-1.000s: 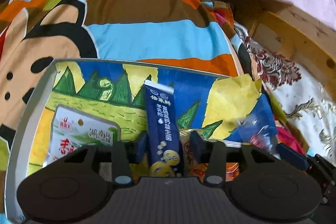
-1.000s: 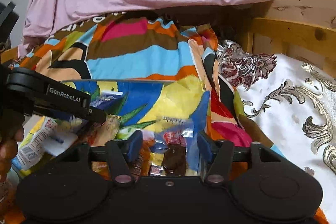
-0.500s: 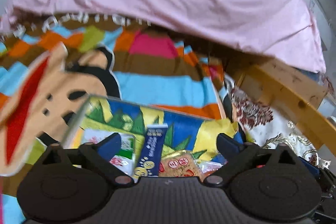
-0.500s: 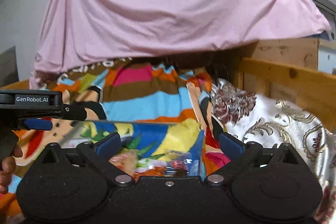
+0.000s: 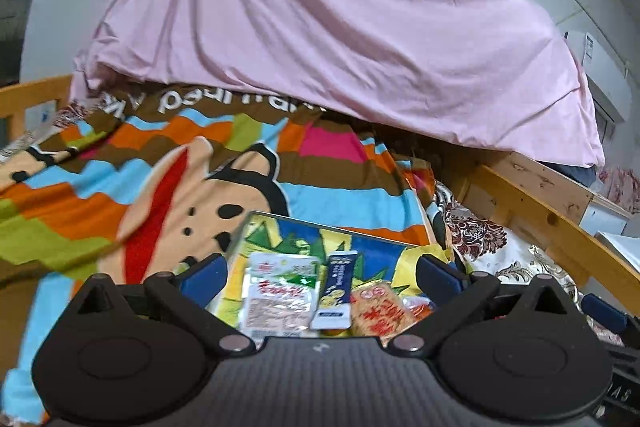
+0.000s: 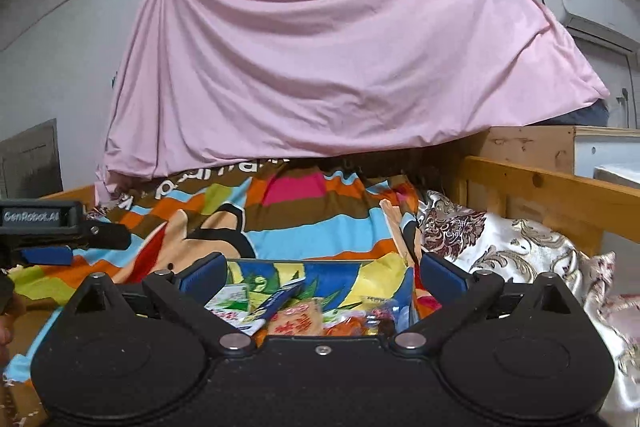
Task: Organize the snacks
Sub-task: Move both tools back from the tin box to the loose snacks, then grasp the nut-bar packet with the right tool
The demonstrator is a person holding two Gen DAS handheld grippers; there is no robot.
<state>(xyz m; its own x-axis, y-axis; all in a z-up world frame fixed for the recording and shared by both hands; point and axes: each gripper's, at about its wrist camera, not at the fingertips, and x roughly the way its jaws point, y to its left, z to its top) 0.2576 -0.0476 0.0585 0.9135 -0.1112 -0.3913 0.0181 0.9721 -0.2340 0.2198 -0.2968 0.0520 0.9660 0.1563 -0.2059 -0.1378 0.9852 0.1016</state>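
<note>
A colourful printed tray (image 5: 276,227) lies on the bed with snacks in it: a white-green packet (image 5: 280,291), a dark blue stick pack (image 5: 338,287) and an orange cracker packet (image 5: 380,307). My left gripper (image 5: 320,273) is open and empty, raised above and behind the tray. My right gripper (image 6: 322,273) is also open and empty, raised above the same tray (image 6: 340,267); the blue stick pack (image 6: 276,301) and the orange packet (image 6: 298,319) show between its fingers. The left gripper shows at the left edge of the right wrist view (image 6: 44,251).
A striped cartoon blanket (image 5: 160,179) covers the bed. A pink sheet (image 6: 320,67) hangs behind. A wooden bed rail (image 6: 560,195) and a floral satin cover (image 6: 520,251) lie to the right.
Both grippers have opened, let go of their snacks in the tray, and pulled up and back. The blue stick pack and the clear-wrapped snack now lie in the tray.
</note>
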